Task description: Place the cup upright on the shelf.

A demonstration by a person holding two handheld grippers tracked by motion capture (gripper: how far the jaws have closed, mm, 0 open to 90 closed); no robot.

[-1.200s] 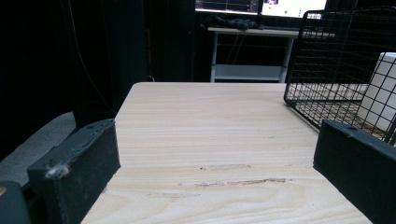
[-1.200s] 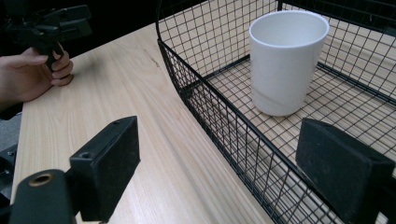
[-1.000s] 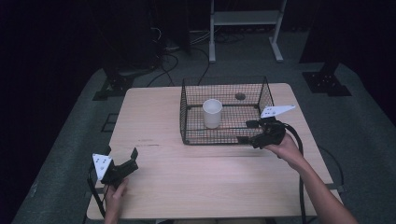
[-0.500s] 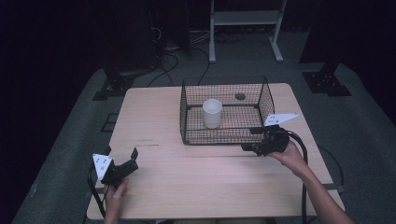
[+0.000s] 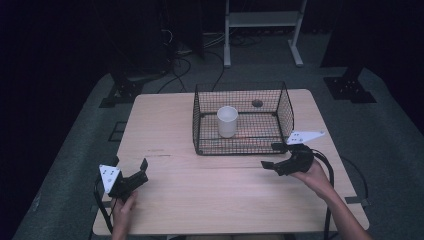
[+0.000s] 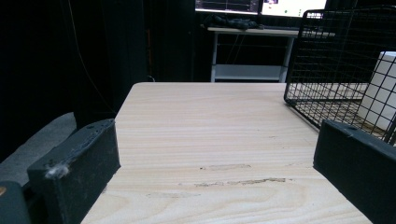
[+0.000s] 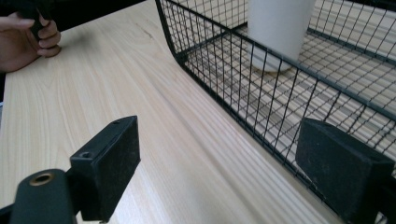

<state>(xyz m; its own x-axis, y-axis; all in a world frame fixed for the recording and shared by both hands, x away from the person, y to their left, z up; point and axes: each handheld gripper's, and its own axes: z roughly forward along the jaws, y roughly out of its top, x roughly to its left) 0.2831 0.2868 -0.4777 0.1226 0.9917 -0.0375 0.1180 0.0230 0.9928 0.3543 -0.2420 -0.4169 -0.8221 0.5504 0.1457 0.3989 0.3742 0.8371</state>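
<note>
A black wire basket (image 5: 242, 145) stands on the far middle of the wooden table (image 5: 165, 125), with a white cup (image 5: 227, 121) upright inside it. My right gripper (image 5: 270, 155) hovers low just in front of the basket's near right corner, open and holding nothing. In the right gripper view its jaws (image 7: 224, 168) straddle bare wood, and the basket's front wall (image 7: 261, 79) runs close by the right jaw, the cup (image 7: 280, 28) behind the mesh. My left gripper (image 5: 128, 162) rests open at the table's near left. Between its jaws (image 6: 215, 177) lies bare wood, with the basket (image 6: 336, 56) and cup (image 6: 380, 91) ahead on the right.
A small dark round spot (image 5: 257, 103) shows at the basket's far side. Behind the table stand a white metal rack (image 5: 262, 30), dark stand feet (image 5: 350, 87) and cables (image 5: 185, 60) on the floor. The hand (image 7: 28, 39) holding the left gripper appears in the right gripper view.
My right gripper has come down and toward the near side, from beside the basket's right front rim to low over the table in front of it. The left gripper has stayed put.
</note>
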